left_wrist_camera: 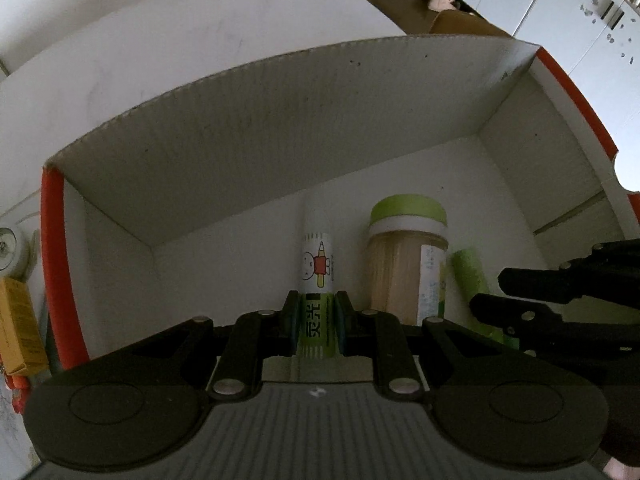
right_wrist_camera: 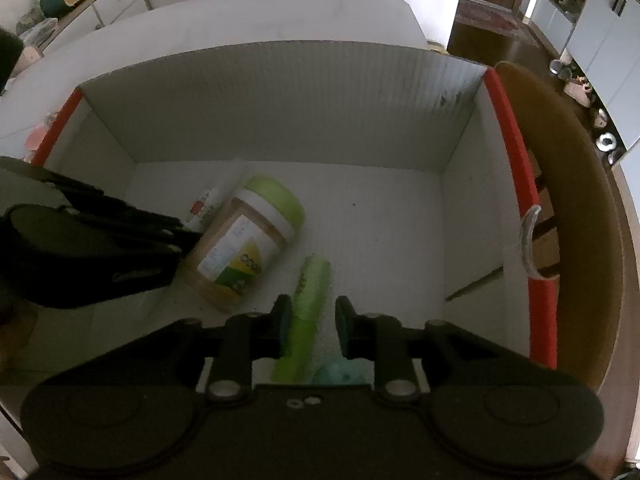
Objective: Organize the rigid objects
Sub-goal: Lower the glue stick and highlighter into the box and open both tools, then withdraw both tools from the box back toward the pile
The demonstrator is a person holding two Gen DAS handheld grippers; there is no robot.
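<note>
Both grippers reach down into a white cardboard box [left_wrist_camera: 280, 128] with red edges. My left gripper [left_wrist_camera: 316, 322] is shut on a glue stick [left_wrist_camera: 317, 268] with a cartoon label, held near the box floor. A toothpick jar [left_wrist_camera: 404, 264] with a green lid lies beside it; it also shows in the right wrist view [right_wrist_camera: 248, 244]. My right gripper [right_wrist_camera: 310, 322] is open, its fingers on either side of a green tube [right_wrist_camera: 310, 312] that lies on the box floor [right_wrist_camera: 380, 232]. The right gripper shows at the right of the left wrist view [left_wrist_camera: 520, 296].
The box stands on a white table [right_wrist_camera: 280, 16]. A yellow carton [left_wrist_camera: 18, 328] and a round white object [left_wrist_camera: 8, 248] lie outside the box's left wall. A brown chair [right_wrist_camera: 576, 200] stands beyond the right wall. Cabinets line the far room.
</note>
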